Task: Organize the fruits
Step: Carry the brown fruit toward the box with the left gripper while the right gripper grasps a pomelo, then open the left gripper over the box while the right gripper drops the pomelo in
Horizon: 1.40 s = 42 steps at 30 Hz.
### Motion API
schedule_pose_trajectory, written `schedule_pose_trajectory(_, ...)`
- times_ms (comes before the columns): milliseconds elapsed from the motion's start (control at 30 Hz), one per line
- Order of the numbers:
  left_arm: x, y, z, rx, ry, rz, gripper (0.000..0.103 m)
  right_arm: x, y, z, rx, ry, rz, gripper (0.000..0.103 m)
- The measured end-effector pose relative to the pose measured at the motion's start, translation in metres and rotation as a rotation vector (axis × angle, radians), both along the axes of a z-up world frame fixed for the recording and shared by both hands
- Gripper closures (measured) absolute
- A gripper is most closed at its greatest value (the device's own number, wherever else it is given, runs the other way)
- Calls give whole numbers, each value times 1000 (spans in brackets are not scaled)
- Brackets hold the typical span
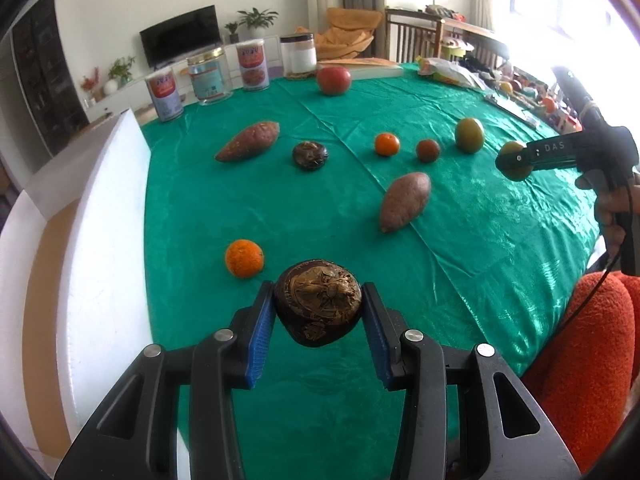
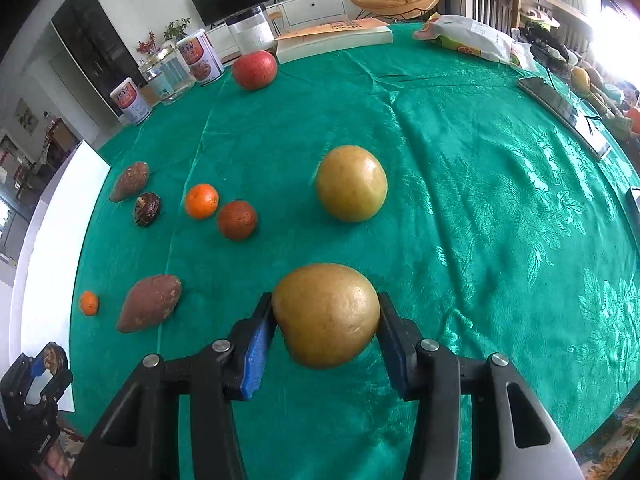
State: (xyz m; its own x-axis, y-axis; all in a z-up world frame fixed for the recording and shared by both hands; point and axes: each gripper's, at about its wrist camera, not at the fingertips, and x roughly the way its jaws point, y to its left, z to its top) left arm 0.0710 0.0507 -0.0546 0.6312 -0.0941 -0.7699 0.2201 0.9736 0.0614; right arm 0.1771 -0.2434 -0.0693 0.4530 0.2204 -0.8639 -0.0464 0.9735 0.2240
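We hold a dark, shrivelled fruit [image 1: 318, 307] in the left gripper [image 1: 318, 316], its blue pads [image 1: 262, 334] pressed on both sides, lifted just over the near edge of the green tablecloth [image 1: 460, 208]. The right gripper [image 2: 326, 328] is clamped on a yellow pear [image 2: 326, 314], blue pads touching its flanks, over the near half of the cloth. No earlier view, so we say nothing of jaw motion. A second pear [image 2: 352, 183] sits near the middle of the cloth, well apart from the held one. Left of it lie a dark red fruit [image 2: 237, 219] and an orange [image 2: 201, 201], just beside each other. Toward the left edge: a sweet potato [image 2: 130, 181] with another dark fruit [image 2: 147, 209] just beside it, and nearer us a second sweet potato [image 2: 150, 303] with a small orange [image 2: 89, 303] beside it. A red apple [image 2: 254, 69] rests near the far edge. Containers stand along the far left edge: two labelled tins [image 2: 131, 101] [image 2: 200, 61], lids on, contents hidden; a clear jar [image 2: 168, 76] between them, contents we cannot tell; and a dark-lidded jar [image 2: 252, 32] with something white inside, filling the lower part. No fruit is in any of them. A book [image 2: 334, 38] lies flat at the far edge, a printed bag [image 2: 470, 42] toward the far right corner. A white foam board [image 1: 100, 240] leans along the left edge.
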Motion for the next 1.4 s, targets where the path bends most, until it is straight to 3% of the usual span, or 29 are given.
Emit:
schedule_pose_trajectory(300, -8, 7, 21, -3, -46, 8, 60, -26, 36, 24, 91, -12, 70, 54)
schedule_pose_trajectory(367, -11, 17, 33, -57, -45, 8, 60, -31, 64, 37, 122, -29, 132, 54)
schedule_pose_trajectory(467, -22, 49, 59, -218, -15, 7, 60, -41, 121, 59, 195, -53, 250, 54)
schedule_pose_trajectory(533, -34, 79, 80, -265, -37, 38, 60, -49, 167, 75, 246, -67, 343, 54)
schedule_pose_trajectory(700, -56, 172, 110, -174, -129, 277, 60, -73, 292, 106, 329, -89, 615, 54)
schedule_pose_trajectory(833, -59, 234, 81, -82, -80, 479, 60, -99, 380, 102, 271, -95, 802, 54)
schedule_pose_trajectory(967, -58, 262, 44, -48, -1, 569, 59, -112, 435, 70, 152, -66, 906, 54)
schedule_pose_trajectory(1167, -57, 268, 24, -40, 31, 614, 54, -119, 468, 38, 9, -88, 922, 53)
schedule_pose_trajectory(1200, -57, 266, 25, -36, 22, 621, 44, -116, 468, 37, 13, -96, 910, 52)
schedule_pose_trajectory(1233, -57, 265, 27, -33, 6, 626, 40, -113, 466, 39, 25, -104, 897, 50)
schedule_pose_trajectory(1400, -60, 250, 48, -55, -64, 603, 38, -86, 410, 75, 109, -201, 768, 50)
